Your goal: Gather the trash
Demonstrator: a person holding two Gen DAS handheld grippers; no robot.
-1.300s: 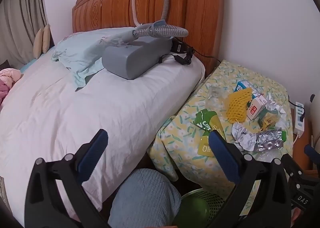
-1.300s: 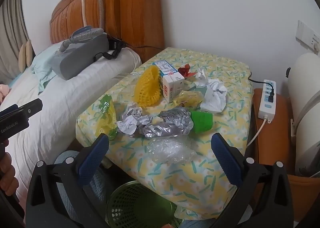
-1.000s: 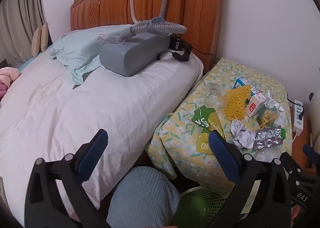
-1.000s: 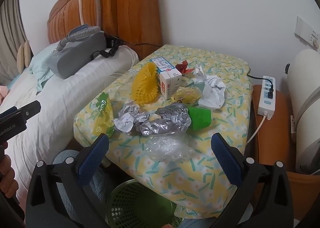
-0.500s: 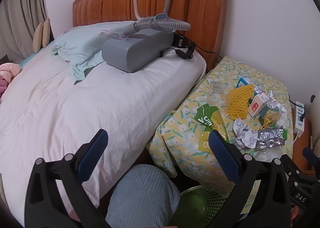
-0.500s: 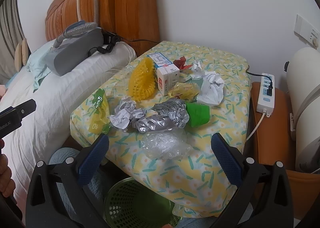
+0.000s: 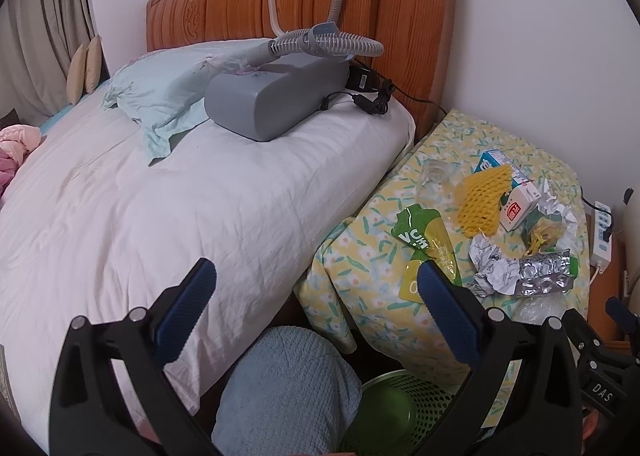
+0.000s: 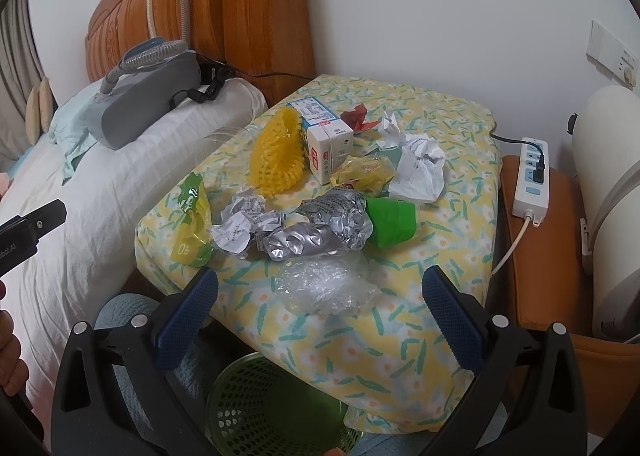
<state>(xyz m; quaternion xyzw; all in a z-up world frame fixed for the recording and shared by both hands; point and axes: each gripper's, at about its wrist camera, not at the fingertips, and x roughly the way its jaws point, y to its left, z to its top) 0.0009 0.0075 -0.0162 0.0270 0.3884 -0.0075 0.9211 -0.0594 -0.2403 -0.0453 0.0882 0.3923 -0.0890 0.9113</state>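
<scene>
Right gripper (image 8: 318, 306) nearer clear plastic wrap (image 8: 324, 286)

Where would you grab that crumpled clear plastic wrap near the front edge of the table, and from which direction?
I'd pinch the raised crumpled hump of the clear plastic wrap, coming from above and the front with the right tool, which is open and nearest. The wrap lies loose and puffed on the tablecloth, apart from the foil blister packs, so its top folds probably squeeze easily. The green basket sits just below.
</scene>
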